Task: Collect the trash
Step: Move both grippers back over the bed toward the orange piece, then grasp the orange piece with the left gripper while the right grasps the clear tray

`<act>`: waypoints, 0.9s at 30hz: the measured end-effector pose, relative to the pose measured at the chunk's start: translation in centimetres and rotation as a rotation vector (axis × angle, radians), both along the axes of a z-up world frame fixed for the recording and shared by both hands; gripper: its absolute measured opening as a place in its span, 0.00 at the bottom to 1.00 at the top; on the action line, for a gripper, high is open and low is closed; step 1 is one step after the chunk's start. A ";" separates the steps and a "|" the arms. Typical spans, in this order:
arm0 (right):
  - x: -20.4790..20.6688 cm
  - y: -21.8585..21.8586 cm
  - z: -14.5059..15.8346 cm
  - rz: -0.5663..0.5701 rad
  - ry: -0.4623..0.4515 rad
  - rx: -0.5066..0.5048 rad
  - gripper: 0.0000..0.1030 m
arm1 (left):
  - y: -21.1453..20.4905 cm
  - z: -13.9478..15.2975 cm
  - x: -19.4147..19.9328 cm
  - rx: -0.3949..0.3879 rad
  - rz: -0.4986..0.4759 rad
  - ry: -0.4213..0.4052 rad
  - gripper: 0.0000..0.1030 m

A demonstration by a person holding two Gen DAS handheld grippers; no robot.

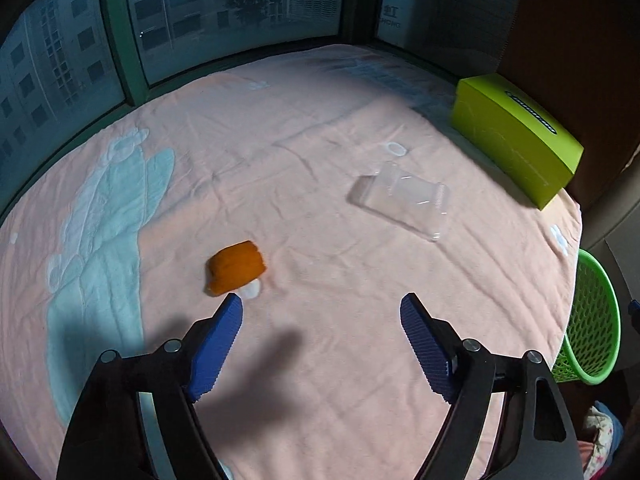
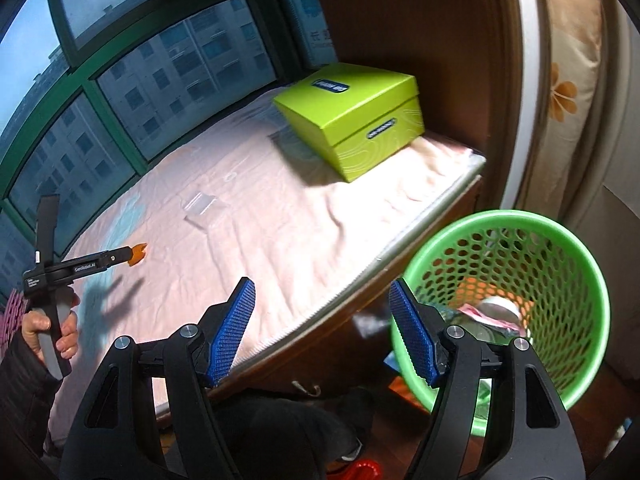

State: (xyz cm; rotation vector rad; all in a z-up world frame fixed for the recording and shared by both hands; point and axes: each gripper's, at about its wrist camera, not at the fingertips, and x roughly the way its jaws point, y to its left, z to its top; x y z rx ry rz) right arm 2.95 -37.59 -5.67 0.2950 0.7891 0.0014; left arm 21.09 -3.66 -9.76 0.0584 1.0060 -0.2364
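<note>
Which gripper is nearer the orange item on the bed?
Left. The left gripper hovers just short of the orange item; the right gripper is over by the green basket.

Open bedspread [image 1: 320, 200] around orange wrapper [image 1: 236, 266]; green box [image 1: 516, 140] well apart.

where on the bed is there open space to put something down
The pink blanket is bare between the orange packet and clear plastic wrapper, and toward the window. It is tighter by the green box.
</note>
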 end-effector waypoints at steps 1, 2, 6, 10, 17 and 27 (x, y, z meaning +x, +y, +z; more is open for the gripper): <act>0.4 0.4 0.0 0.010 0.002 -0.001 0.68 | 0.9 -0.3 0.5 -0.002 0.003 0.006 0.71; 0.7 0.8 -0.1 0.020 0.004 -0.003 0.68 | 1.7 -0.6 0.9 -0.001 0.001 0.009 0.70; 2.2 2.3 -0.4 0.055 0.021 -0.003 0.68 | 3.5 -1.5 2.2 0.015 -0.041 0.019 0.68; 3.9 3.7 -0.6 0.091 0.035 -0.011 0.68 | 4.4 -2.4 3.4 0.038 -0.107 0.032 0.65; 7.2 6.4 -0.9 0.172 0.059 -0.038 0.68 | 4.5 -3.6 4.7 0.075 -0.216 0.038 0.57; 11.9 9.5 -1.9 0.282 0.085 -0.051 0.68 | 4.5 -4.6 5.7 0.071 -0.288 0.043 0.50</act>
